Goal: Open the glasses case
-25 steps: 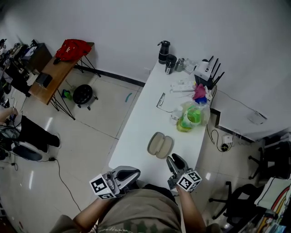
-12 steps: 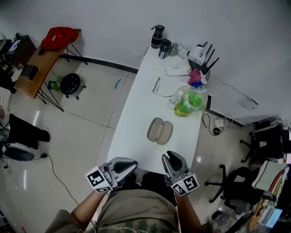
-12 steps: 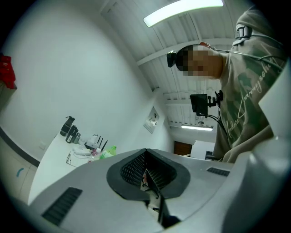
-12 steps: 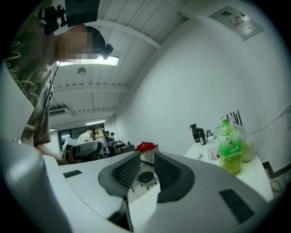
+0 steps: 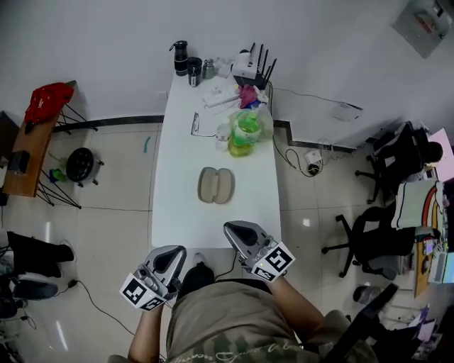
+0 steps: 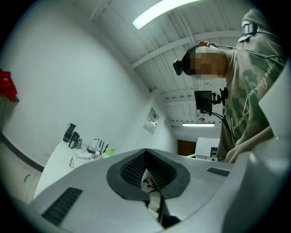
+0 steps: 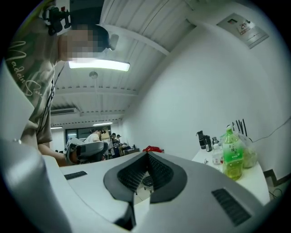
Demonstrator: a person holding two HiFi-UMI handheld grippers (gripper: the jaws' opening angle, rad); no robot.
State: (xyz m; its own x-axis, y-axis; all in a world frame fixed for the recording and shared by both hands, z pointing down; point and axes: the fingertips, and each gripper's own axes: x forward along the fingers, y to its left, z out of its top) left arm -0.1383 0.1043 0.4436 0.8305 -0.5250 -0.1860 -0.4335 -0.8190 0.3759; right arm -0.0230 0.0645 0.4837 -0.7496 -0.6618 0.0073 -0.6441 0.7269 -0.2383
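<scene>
beige oval glasses case (image 5: 216, 185) lies mid white bench (image 5: 174, 159), long axis pointing away, just ahead-left of the right gripper (image 5: 230, 229), the nearer one; its fingers have just closed, empty. left gripper (image 5: 174, 253) fingers pressed together.

1. The left gripper (image 6: 148, 168) has its jaws pressed together, with nothing between them.
2. Left of the gripper, a white table (image 6: 53, 160) carries a black flask (image 6: 69, 132) and a green bottle (image 6: 106, 154).
3. Right of the gripper stands a person in a camouflage shirt (image 6: 251, 102).
4. Above the gripper, a ceiling light strip (image 6: 167, 12) glows.
</scene>
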